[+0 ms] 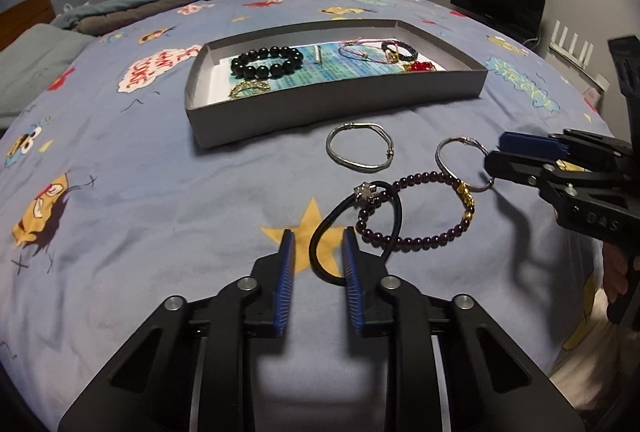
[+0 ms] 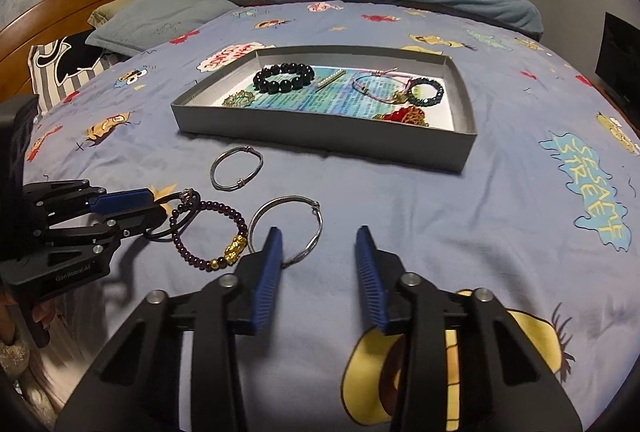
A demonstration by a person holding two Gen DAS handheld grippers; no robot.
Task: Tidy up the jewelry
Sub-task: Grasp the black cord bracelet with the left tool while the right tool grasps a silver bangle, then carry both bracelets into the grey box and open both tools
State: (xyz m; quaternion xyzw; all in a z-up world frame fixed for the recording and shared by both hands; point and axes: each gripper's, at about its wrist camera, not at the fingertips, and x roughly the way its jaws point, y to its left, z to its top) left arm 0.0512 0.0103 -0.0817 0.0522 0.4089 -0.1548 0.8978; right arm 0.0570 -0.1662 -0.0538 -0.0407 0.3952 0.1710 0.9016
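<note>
Bed [image 2: 460,216]: a blue cartoon-print sheet covers it; one patch reads "SESAME STREET" in yellow letters at 3 o'clock in the right wrist view.
Tray [image 1: 332,104]: a shallow grey box lid at 12 o'clock on the bed, lined with a printed blue sheet (its text is too small to read).
Inside the tray: a black bead bracelet [image 1: 267,61], a pink cord bracelet [image 2: 374,85], a dark braided bracelet [image 2: 426,92], a red and gold piece [image 2: 404,116], a gold chain piece [image 2: 239,98] and a small silver bar [image 2: 330,79].
Loose on the bed: a silver bangle [image 1: 359,150] just in front of the tray; a thin silver hoop [image 2: 286,228]; a purple bead bracelet [image 1: 416,212] with gold charms; a black cord bracelet [image 1: 352,232] with a silver star, overlapping the purple beads.
Left gripper [image 1: 319,262]: jaws spread, blue pads either side of the black cord loop, not pinching it.
Right gripper [image 2: 318,260]: jaws spread wide, the left pad over the silver hoop's near edge.
Writing on tools: "GenRobot.AI" on the left gripper's body in the right wrist view; "DAS" (partly cut off) on the right gripper in the left wrist view.
</note>
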